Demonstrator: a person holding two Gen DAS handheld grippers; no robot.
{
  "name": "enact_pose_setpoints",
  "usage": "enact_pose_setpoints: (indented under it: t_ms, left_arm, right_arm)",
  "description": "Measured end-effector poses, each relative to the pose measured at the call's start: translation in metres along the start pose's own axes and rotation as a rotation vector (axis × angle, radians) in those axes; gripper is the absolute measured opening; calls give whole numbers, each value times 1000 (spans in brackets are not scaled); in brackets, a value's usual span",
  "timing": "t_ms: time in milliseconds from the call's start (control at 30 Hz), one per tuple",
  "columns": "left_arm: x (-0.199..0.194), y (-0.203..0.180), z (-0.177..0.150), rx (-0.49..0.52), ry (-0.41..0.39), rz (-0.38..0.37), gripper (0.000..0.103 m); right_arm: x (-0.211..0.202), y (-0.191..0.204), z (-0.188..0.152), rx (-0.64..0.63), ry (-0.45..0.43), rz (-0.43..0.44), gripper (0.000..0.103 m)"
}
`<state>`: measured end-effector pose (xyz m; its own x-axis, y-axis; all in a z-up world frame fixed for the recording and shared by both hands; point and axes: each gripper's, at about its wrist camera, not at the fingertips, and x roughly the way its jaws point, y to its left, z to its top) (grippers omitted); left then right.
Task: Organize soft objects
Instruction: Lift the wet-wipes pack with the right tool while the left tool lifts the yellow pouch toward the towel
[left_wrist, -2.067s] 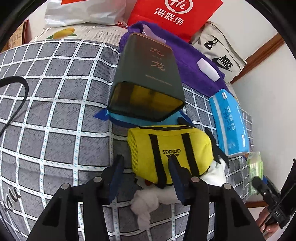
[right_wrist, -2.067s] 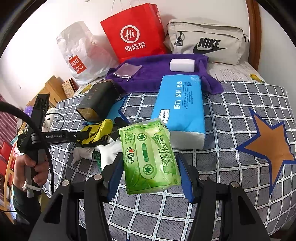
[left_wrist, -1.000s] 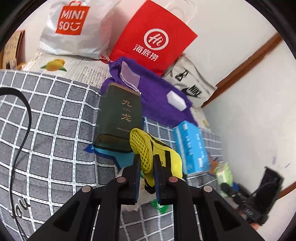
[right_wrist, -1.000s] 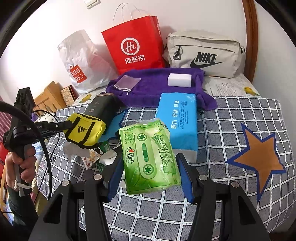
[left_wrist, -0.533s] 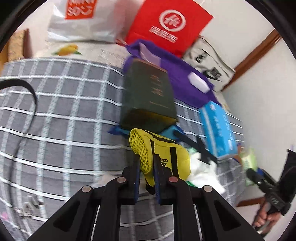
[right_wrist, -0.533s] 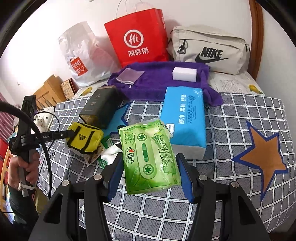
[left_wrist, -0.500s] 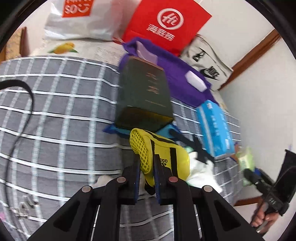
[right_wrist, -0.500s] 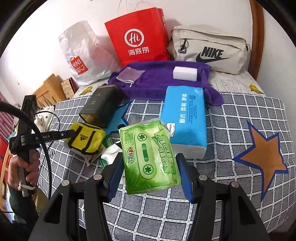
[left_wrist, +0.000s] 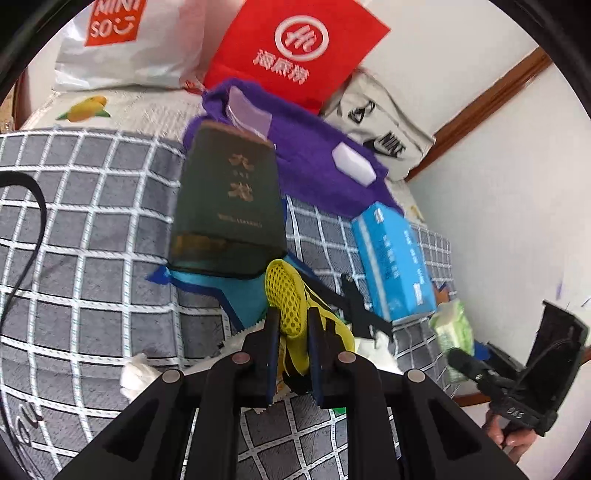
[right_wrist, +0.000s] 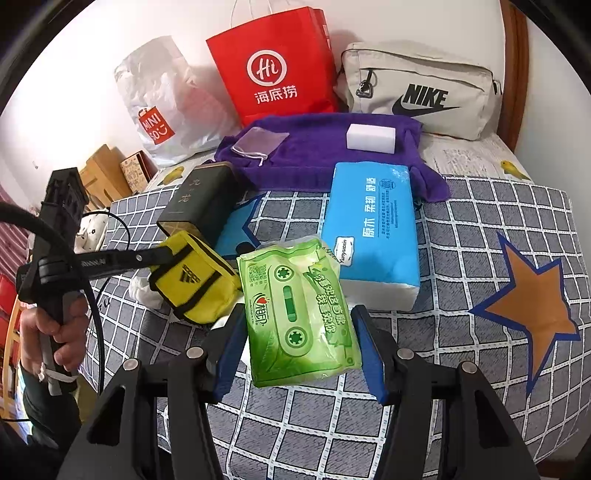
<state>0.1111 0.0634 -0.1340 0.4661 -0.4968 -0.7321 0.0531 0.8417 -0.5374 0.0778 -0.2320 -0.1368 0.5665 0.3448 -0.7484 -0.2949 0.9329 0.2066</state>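
1. My left gripper (left_wrist: 292, 325) is clamped on the mesh end of the yellow pouch (right_wrist: 194, 282), which I hold just above the checked bedspread (right_wrist: 480, 229), near its left side.
2. My right gripper (right_wrist: 297, 343) pinches the green wipes pack (right_wrist: 295, 310) between both pads, just right of the pouch.
3. Crumpled white tissues (left_wrist: 136, 371) lie under the pouch.
4. Just beyond it, a dark green tin (left_wrist: 229, 206) rests on a blue star patch.
5. The blue tissue pack (right_wrist: 373, 229) lies right of the tin.
6. Farther back, a purple towel (right_wrist: 314, 151) carries a white block (right_wrist: 371, 137); a red bag (right_wrist: 273, 62) stands against the wall.
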Motion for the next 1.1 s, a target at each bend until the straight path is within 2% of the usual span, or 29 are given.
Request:
enact_pose_setpoints:
  t_ms: [167, 367, 1100]
  left_arm:
    - [-25, 1, 13, 7, -58, -28, 14]
    - [-37, -7, 31, 37, -103, 7, 14]
    - [-30, -17, 99, 70, -147, 4, 14]
  right_arm:
    - [-3, 1, 3, -2, -23, 5, 56]
    - [-3, 0, 16, -1, -41, -7, 55]
    - [7, -19, 90, 25, -98, -93, 55]
